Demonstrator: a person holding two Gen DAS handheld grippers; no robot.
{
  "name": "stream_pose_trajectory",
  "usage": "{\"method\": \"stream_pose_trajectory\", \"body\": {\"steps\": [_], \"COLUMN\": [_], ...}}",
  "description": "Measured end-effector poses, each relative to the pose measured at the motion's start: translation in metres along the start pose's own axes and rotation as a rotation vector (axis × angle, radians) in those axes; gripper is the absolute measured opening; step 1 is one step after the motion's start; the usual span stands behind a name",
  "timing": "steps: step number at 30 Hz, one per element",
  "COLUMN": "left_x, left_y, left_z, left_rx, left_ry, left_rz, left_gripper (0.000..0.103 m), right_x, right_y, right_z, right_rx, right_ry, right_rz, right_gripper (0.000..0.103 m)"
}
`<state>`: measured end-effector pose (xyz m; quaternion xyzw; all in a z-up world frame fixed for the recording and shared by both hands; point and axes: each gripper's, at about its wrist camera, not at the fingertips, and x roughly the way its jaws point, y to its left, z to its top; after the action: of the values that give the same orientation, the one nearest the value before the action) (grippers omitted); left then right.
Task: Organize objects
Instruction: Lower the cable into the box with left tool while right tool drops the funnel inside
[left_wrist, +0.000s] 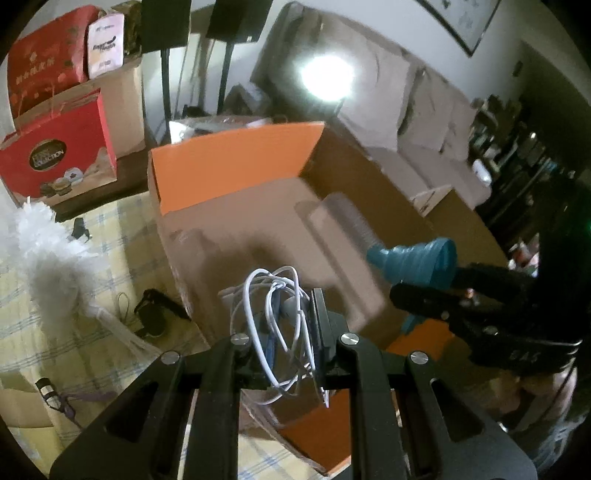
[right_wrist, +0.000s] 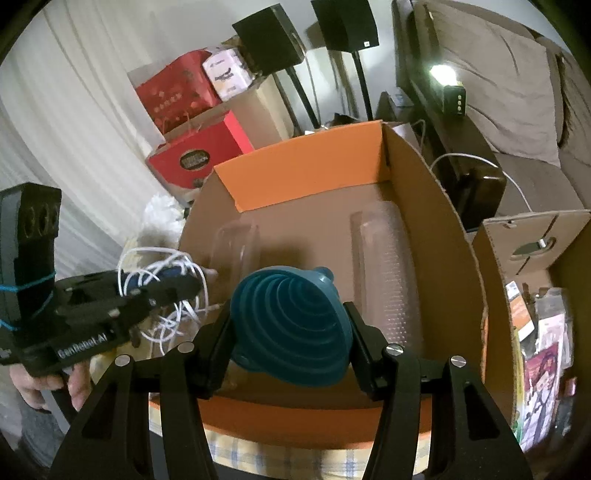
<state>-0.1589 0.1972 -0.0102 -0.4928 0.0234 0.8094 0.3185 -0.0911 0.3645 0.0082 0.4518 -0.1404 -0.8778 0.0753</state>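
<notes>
Both grippers hang over the open cardboard box with orange flaps, which sits on a yellow checked tablecloth. The left gripper is closed on a tangle of white cable — loops spill out above and below its 2 fingers, and something blue shows inside the bundle. It hovers at the box's left wall, the cable just over the rim. From the right wrist view the same left gripper comes in from the left with a hand wrapped round its handle.

The right gripper is clamped on a teal collapsible funnel, 1 finger on each side of its ribbed cone, the wide mouth facing the camera. The funnel hangs above the box's near edge, spout pointing inward, as the left wrist view shows.

Inside the box 2 clear plastic pieces lie on the floor — a long ridged 1 along the right wall, a shorter 1 toward the left.

On the tablecloth left of the box: a white feather duster, a small black item near the box's left wall, and a purple-handled tool toward the near edge. Red gift boxes stand beyond the far left corner.
</notes>
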Motion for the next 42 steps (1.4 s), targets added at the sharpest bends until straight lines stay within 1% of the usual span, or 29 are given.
{"method": "stream_pose_trajectory", "body": {"steps": [3, 4, 5, 6, 7, 9, 10, 20, 23, 26, 28, 29, 31, 32, 33, 34, 38, 40, 42], "left_x": [0.006, 0.007, 0.008, 0.008, 0.007, 0.005, 0.003, -0.012, -0.02, -0.029, -0.036, -0.039, -0.044, -0.046, -0.048, -0.05, -0.056, -0.059, -0.062], "left_y": [-0.002, -0.003, -0.003, -0.002, -0.001, 0.001, 0.002, 0.001, 0.0, -0.001, 0.0, 0.0, 0.0, 0.0, 0.001, 0.001, 0.009, 0.015, 0.02], "left_z": [-0.004, -0.004, -0.005, -0.006, -0.006, -0.005, -0.005, -0.001, -0.001, 0.0, 0.001, 0.001, 0.0, 0.0, 0.0, -0.001, -0.005, -0.009, -0.012], "left_rx": [0.007, 0.008, 0.005, 0.0, -0.009, -0.029, -0.035, -0.041, -0.042, -0.045, -0.047, -0.046, -0.046, -0.046, -0.046, -0.046, -0.054, -0.064, -0.07], "left_ry": [0.029, 0.037, 0.043, 0.045, 0.046, 0.042, 0.037, 0.012, 0.002, -0.014, -0.03, -0.038, -0.05, -0.054, -0.057, -0.061, -0.078, -0.08, -0.08], "left_rz": [0.04, 0.048, 0.05, 0.049, 0.046, 0.035, 0.028, 0.006, -0.008, -0.027, -0.03, -0.029, -0.024, -0.019, -0.009, -0.002, 0.032, 0.039, 0.045], "left_gripper": [0.016, 0.021, 0.024, 0.031, 0.041, 0.05, 0.052, 0.055, 0.059, 0.067, 0.074, 0.076, 0.082, 0.083, 0.087, 0.09, 0.093, 0.097, 0.1], "right_x": [0.006, 0.008, 0.01, 0.011, 0.013, 0.015, 0.017, 0.03, 0.031, 0.036, 0.041, 0.042, 0.041, 0.04, 0.037, 0.034, 0.02, 0.011, 0.002], "right_y": [0.0, 0.0, -0.001, -0.002, -0.003, -0.005, -0.006, -0.011, -0.013, -0.013, -0.01, -0.009, -0.008, -0.007, -0.006, -0.006, 0.0, 0.005, 0.01], "right_z": [0.001, 0.001, 0.001, 0.002, 0.002, 0.002, 0.002, 0.001, 0.002, 0.004, 0.004, 0.003, 0.002, 0.002, 0.002, 0.002, 0.004, 0.006, 0.008], "right_rx": [0.0, -0.001, -0.001, 0.0, 0.001, 0.003, 0.004, 0.012, 0.018, 0.008, -0.006, -0.01, -0.015, -0.015, -0.015, -0.014, -0.019, -0.023, -0.027], "right_ry": [0.007, 0.01, 0.011, 0.014, 0.017, 0.022, 0.025, 0.052, 0.051, 0.068, 0.083, 0.083, 0.074, 0.068, 0.057, 0.05, 0.014, -0.005, -0.03], "right_rz": [0.0, -0.001, -0.001, -0.002, -0.004, -0.01, -0.012, -0.034, -0.04, -0.058, -0.076, -0.09, -0.115, -0.119, -0.121, -0.121, -0.114, -0.108, -0.106], "right_gripper": [0.057, 0.057, 0.057, 0.057, 0.057, 0.057, 0.057, 0.057, 0.058, 0.061, 0.062, 0.062, 0.066, 0.07, 0.072, 0.073, 0.075, 0.076, 0.08]}}
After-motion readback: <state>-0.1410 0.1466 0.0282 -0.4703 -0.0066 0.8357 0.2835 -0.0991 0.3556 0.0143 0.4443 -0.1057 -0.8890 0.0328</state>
